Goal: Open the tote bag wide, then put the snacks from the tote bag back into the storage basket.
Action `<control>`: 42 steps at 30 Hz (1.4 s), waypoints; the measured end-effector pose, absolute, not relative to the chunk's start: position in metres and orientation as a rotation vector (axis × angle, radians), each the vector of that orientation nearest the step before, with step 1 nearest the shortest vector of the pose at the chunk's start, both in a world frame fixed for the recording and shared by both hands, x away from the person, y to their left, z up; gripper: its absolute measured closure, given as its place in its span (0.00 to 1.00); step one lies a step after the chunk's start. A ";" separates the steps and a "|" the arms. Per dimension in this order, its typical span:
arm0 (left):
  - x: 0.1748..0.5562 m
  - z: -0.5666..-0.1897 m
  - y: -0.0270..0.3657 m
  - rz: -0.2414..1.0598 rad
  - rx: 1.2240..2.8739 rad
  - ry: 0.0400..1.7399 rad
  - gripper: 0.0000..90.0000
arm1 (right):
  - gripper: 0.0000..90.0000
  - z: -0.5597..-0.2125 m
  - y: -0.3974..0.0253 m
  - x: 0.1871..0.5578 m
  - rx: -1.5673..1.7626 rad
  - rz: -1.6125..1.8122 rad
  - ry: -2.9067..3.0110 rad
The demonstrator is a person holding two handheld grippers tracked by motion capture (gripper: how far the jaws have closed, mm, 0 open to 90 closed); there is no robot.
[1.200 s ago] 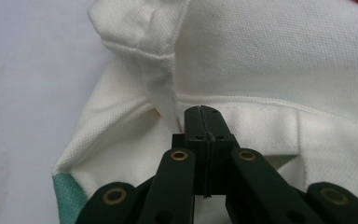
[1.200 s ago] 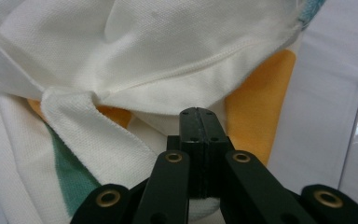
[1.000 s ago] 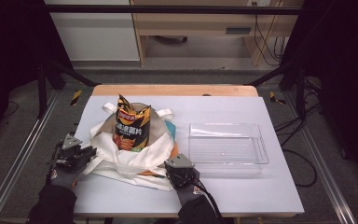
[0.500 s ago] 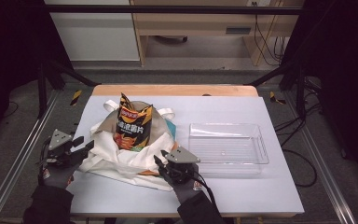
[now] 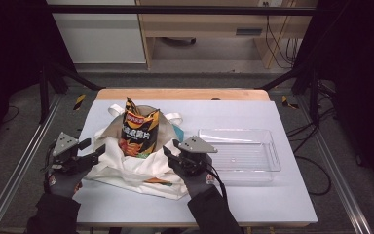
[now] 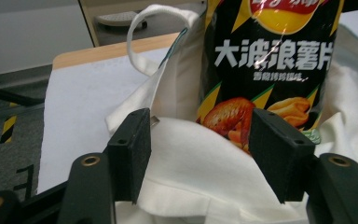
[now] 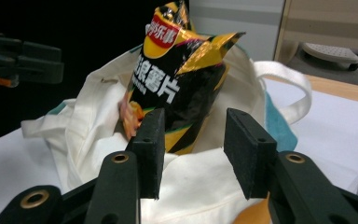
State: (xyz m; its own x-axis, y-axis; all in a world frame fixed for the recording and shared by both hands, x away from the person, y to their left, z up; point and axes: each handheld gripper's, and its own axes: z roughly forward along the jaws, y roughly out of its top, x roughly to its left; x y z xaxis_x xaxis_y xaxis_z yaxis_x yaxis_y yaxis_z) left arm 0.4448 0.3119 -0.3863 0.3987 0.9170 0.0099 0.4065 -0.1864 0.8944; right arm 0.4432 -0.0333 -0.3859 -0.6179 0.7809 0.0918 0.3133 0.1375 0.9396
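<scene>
A black and yellow chip bag (image 5: 137, 131) stands upright in the mouth of a white tote bag (image 5: 126, 165) on the table's left half. My left gripper (image 5: 93, 152) is at the tote's left edge, open, its pads either side of the white cloth (image 6: 200, 158) and chip bag (image 6: 265, 65). On the tote's right side my right gripper (image 5: 171, 152) stands open, pointing at the chip bag (image 7: 182, 79) over the cloth (image 7: 196, 186). Nothing is held by either one.
A clear plastic tray (image 5: 238, 151) lies empty on the table's right half, just right of my right gripper. The tote's handles (image 5: 175, 118) loop toward the far edge. A teal item (image 5: 177, 131) peeks out beside the tote. The white tabletop (image 5: 282, 204) has free room at front right.
Both grippers have let go of the tote and drawn back a little; the left one moved left and opened. The chip bag now stands a bit straighter in the tote.
</scene>
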 end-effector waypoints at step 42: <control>0.442 -0.376 0.301 0.730 1.748 1.138 0.33 | 0.66 -0.352 0.005 0.515 1.161 1.472 1.912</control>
State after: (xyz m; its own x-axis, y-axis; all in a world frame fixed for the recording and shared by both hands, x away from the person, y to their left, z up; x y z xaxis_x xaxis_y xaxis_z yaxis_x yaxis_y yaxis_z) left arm 0.4422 0.3014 -0.3759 0.4021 0.9156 0.0040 0.3854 -0.1732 0.9064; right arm 0.5149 0.0054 -0.3520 -0.5383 0.8323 0.1324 0.3407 0.0713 0.9375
